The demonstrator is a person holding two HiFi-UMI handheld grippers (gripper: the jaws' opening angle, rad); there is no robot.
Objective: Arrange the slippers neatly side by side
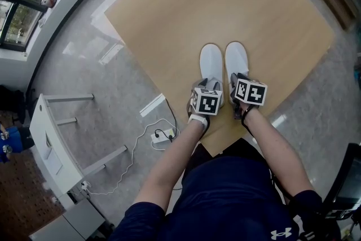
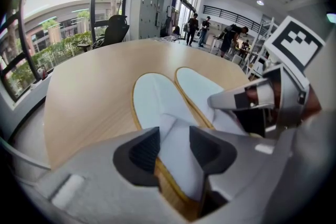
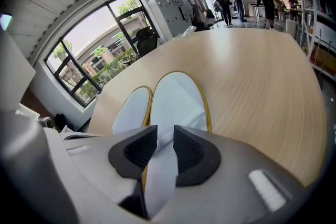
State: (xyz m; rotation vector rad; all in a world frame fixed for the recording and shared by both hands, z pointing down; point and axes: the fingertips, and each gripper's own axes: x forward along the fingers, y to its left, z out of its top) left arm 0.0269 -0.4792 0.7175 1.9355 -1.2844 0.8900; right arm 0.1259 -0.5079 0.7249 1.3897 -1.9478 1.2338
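Both grippers pinch upper straps, the left gripper [image 2: 173, 147] on the left slipper [image 1: 211, 60], the right gripper [image 3: 165, 147] on the right slipper [image 1: 236, 57], side by side on the table [image 1: 169, 8]; a snagged release could drag one askew

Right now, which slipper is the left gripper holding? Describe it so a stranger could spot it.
On the pale wooden table lie two white cloth slippers with tan sole edges, side by side. It is the left slipper, pinched by the left gripper. The right gripper holds the right slipper.
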